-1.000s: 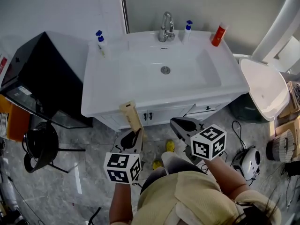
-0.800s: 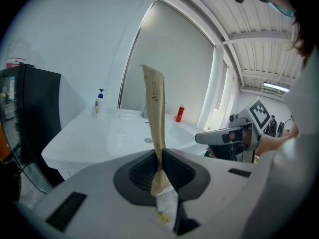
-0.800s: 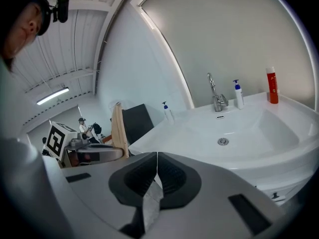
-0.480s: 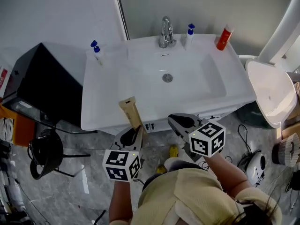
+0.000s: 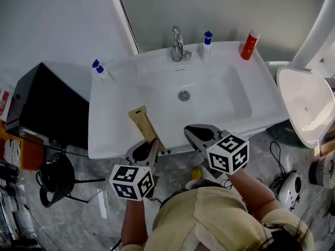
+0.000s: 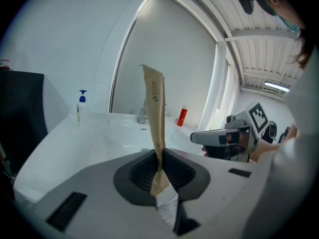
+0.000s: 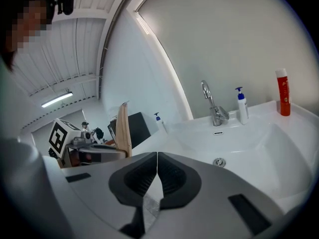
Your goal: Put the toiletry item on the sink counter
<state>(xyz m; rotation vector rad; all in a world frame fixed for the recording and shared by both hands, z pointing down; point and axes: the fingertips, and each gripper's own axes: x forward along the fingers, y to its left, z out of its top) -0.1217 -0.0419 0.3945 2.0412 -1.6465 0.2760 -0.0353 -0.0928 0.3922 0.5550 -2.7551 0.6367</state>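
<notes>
- Both jaws of your left gripper (image 5: 149, 148) (image 6: 160, 159) pinch the tan tube (image 5: 143, 123) (image 6: 154, 103), which pokes up over the sink counter's (image 5: 107, 132) front edge.
- Your right gripper (image 5: 194, 135) (image 7: 156, 170) is clenched on nothing, near the left one.

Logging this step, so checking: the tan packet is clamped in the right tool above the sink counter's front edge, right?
Not the right: the left tool clamps the tan packet, as the left gripper view shows. It does sit above the sink counter's front edge.

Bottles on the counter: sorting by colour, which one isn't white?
The red bottle, back right; the faucet-side pump bottle and left pump bottle are white, blue-topped.
</notes>
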